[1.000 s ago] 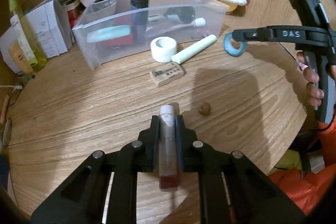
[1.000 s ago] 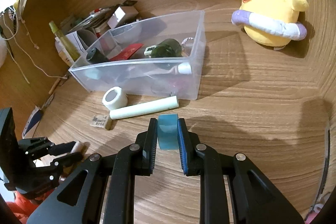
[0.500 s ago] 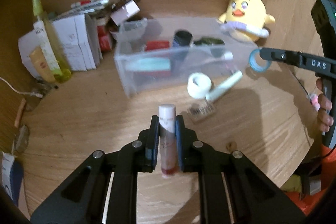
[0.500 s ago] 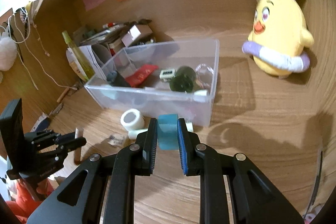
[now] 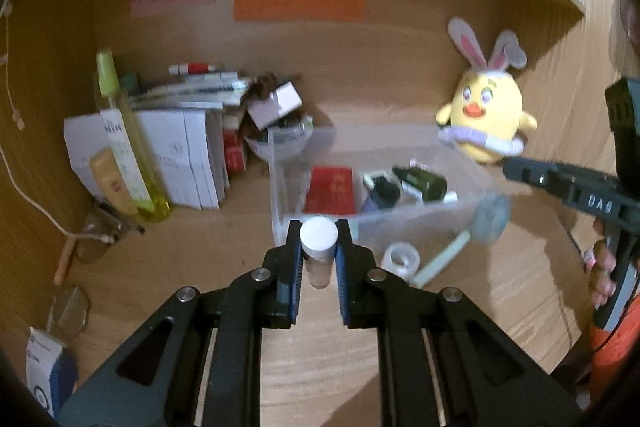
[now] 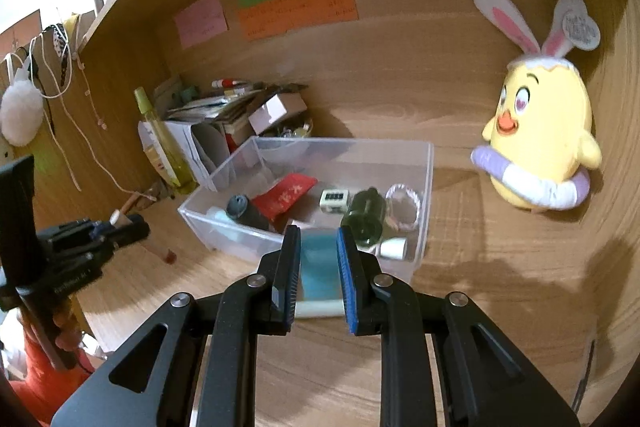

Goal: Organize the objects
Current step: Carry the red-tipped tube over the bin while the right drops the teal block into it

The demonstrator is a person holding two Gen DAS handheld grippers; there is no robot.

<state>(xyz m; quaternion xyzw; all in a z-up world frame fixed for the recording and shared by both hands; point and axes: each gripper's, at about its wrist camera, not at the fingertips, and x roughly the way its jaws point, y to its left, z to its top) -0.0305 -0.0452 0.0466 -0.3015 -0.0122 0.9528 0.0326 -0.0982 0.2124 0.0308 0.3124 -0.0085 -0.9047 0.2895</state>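
My left gripper point(image 5: 318, 251) is shut on a clear lip-gloss tube with a white cap point(image 5: 318, 239), held above the desk just in front of the clear plastic bin point(image 5: 280, 183). My right gripper point(image 6: 318, 267) is shut on a blue tape roll point(image 6: 318, 271), held at the bin's near wall point(image 6: 224, 231); the roll also shows in the left wrist view point(image 5: 489, 219). The bin holds a red packet point(image 6: 285, 197), a dark green bottle point(image 6: 365, 213), a black tube point(image 6: 244, 211) and a bead bracelet point(image 6: 404, 205). The left gripper also shows in the right wrist view point(image 6: 120, 233).
A white tape roll point(image 5: 400, 257) and a pale green stick point(image 5: 440, 259) lie on the desk in front of the bin. A yellow chick plush point(image 6: 540, 155) stands at the right. Boxes, a yellow-green bottle point(image 5: 128, 147) and clutter fill the back left corner. Glasses point(image 5: 104, 231) lie at left.
Both grippers have risen and tilted up while moving toward the bin, each still holding its object. The right gripper's tape roll now hangs at the bin's front wall.
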